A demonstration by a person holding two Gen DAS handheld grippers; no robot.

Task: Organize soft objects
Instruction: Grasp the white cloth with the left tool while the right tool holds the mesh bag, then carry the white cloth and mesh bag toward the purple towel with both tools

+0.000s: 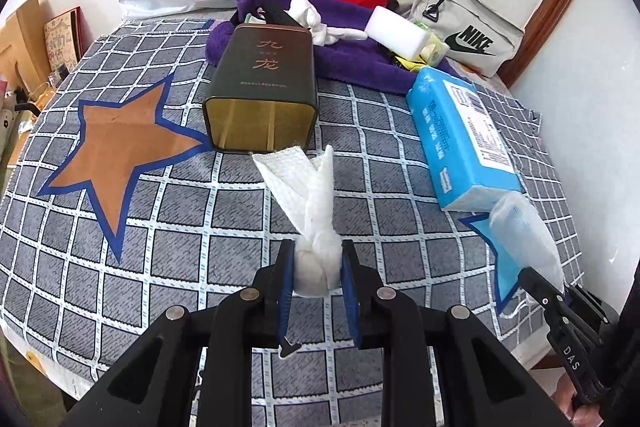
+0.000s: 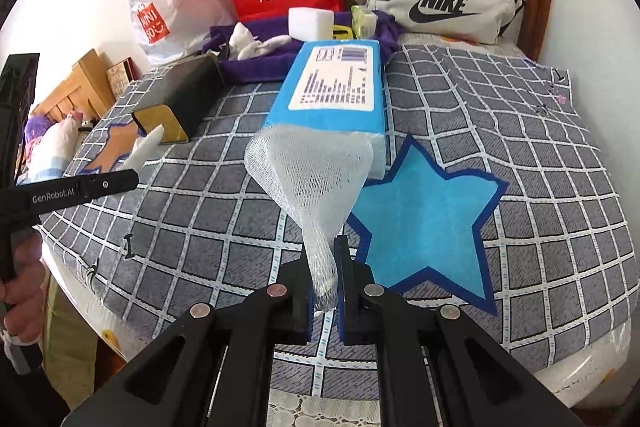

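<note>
Left gripper [image 1: 318, 269] fingers pinch the knotted white cloth [image 1: 310, 211] just before the dark tin [image 1: 262, 87]; right gripper [image 2: 324, 283] fingers squeeze the mesh net [image 2: 310, 175] right of the tin. Thin grips; either could slip loose.

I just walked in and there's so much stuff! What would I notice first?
Probably the white cloth bundle pinched in the left gripper, near the open end of a dark tin lying on its side. Then the white mesh net in the right gripper, beside a bright blue star on the checked cover.
</note>
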